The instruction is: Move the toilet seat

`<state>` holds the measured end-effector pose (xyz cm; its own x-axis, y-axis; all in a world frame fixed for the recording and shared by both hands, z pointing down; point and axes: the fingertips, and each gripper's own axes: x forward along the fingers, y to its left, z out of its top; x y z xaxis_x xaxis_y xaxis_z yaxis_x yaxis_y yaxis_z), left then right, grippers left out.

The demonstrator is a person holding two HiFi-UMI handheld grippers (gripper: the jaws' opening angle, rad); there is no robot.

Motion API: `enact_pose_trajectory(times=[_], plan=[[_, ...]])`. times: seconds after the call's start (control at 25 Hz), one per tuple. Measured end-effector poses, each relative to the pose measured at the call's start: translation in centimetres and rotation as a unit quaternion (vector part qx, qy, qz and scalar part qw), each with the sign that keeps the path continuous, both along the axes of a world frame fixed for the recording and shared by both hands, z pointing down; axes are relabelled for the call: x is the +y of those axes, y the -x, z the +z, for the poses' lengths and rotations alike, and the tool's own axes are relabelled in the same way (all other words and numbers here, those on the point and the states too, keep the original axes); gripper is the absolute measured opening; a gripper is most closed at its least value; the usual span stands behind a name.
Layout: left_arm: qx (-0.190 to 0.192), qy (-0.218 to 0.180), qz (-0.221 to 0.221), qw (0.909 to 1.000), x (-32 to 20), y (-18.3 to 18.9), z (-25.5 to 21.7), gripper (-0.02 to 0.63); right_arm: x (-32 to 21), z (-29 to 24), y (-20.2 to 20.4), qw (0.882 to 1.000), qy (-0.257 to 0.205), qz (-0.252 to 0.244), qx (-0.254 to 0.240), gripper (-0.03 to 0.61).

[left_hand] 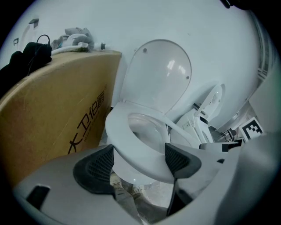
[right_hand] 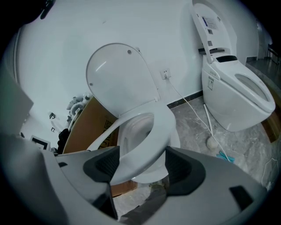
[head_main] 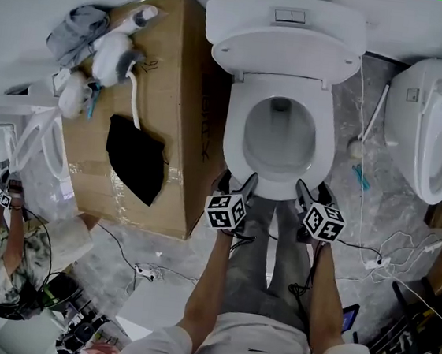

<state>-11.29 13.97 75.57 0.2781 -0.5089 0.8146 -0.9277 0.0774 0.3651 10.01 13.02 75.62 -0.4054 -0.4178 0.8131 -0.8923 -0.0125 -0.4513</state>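
Gripping the white oval plastic toilet seat (head_main: 275, 189) by its front rim, left gripper (head_main: 237, 183) and right gripper (head_main: 314, 192) each pinch it between their jaws

Nearly all the porcelain is plain white: the toilet seat (head_main: 235, 138), the lid (head_main: 284, 60) and the second toilet (head_main: 428, 132), though that one also has a black strip. The cardboard box (head_main: 179, 96) is brown with red-orange lettering on its side, and there's a black cloth (head_main: 137, 161) on top. The floor (head_main: 367, 213) is grey marble-look with pale veins. The left gripper (head_main: 237, 184) and right gripper (head_main: 314, 192) are light grey with dark grey mesh-textured pads (left_hand: 94, 169). Their cubes (head_main: 225, 211) wear black-and-white square markers. The trousers (head_main: 262, 272) are grey.
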Motion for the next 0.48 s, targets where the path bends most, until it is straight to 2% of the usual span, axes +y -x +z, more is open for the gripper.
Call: enact_pose_trajectory(times=[0.48], plan=[[0.013,-0.022,-0.018,0.9995,-1.7,0.2,-2.9,0.356,-1.7,-2.9,0.0,0.999,-0.018,0.022,-0.021,0.345]])
